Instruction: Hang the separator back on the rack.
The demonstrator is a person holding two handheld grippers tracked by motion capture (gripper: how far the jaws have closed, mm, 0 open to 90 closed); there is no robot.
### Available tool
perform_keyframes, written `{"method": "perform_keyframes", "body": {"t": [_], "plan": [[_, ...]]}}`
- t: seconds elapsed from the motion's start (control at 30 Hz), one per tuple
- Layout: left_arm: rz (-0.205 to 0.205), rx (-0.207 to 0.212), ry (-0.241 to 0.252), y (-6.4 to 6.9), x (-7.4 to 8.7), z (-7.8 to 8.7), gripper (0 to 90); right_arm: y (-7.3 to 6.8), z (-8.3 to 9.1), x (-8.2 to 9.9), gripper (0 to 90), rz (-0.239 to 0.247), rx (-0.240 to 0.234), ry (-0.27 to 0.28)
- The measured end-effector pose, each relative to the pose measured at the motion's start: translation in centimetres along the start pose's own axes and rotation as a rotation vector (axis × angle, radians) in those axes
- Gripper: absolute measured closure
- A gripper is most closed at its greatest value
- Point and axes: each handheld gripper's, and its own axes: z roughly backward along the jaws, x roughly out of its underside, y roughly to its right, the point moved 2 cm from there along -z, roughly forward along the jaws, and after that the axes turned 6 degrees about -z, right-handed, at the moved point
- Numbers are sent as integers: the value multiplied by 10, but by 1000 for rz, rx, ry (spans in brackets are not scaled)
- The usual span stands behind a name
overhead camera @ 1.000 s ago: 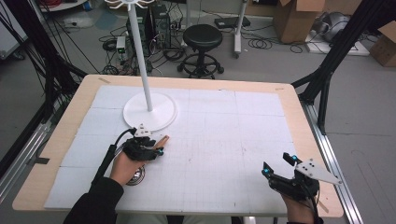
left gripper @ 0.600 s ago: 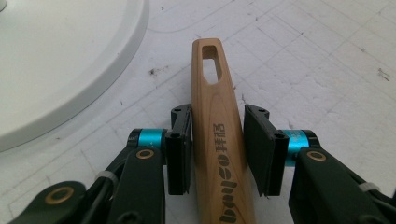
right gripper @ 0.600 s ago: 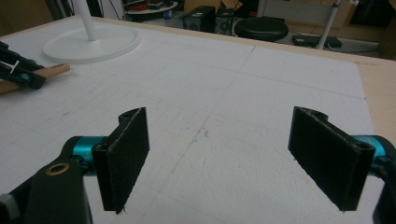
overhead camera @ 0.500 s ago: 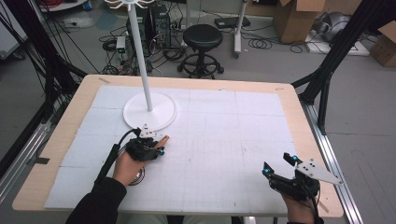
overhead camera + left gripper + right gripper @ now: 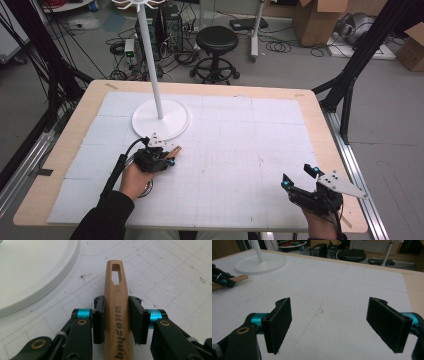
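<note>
A light wooden handle with a slotted hole near its tip and dark printed lettering lies on the white gridded mat. My left gripper has just been closing its jaws on it, and both black pads now press its sides. From above, the left gripper sits just in front of the white stand base, the handle's tip poking past it; the hand hides the rest. My right gripper rests at the table's near right, jaws wide apart with nothing between them.
A white round stand base with a tall white pole stands at the far left of the mat, close to the left gripper. The wooden table edge runs along the right. A black stool and cables lie beyond the table.
</note>
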Motion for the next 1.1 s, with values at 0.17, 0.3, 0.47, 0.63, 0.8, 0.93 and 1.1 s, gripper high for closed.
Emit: {"method": "perform_keyframes", "body": {"t": [0.17, 0.3, 0.47, 0.63, 0.8, 0.93, 1.1], "plan": [[0, 5, 29, 0, -1, 8, 674, 0, 0, 0, 192, 3, -2, 2], [-3, 20, 98, 4, -5, 25, 674, -1, 0, 0, 192, 3, -4, 3], [1, 50, 205, 12, -9, 48, 674, -2, 0, -1, 192, 0, -15, 6], [17, 85, 293, 18, -10, 63, 674, -5, 0, -2, 192, 5, -47, 19], [19, 176, 423, 23, -4, 84, 673, -14, 0, -8, 192, -12, -163, 48], [22, 213, 479, 24, 0, 96, 674, -24, -2, -12, 192, -10, -263, 40], [8, 262, 551, 27, -1, 109, 674, -43, -8, -18, 192, -28, -443, 25]]}}
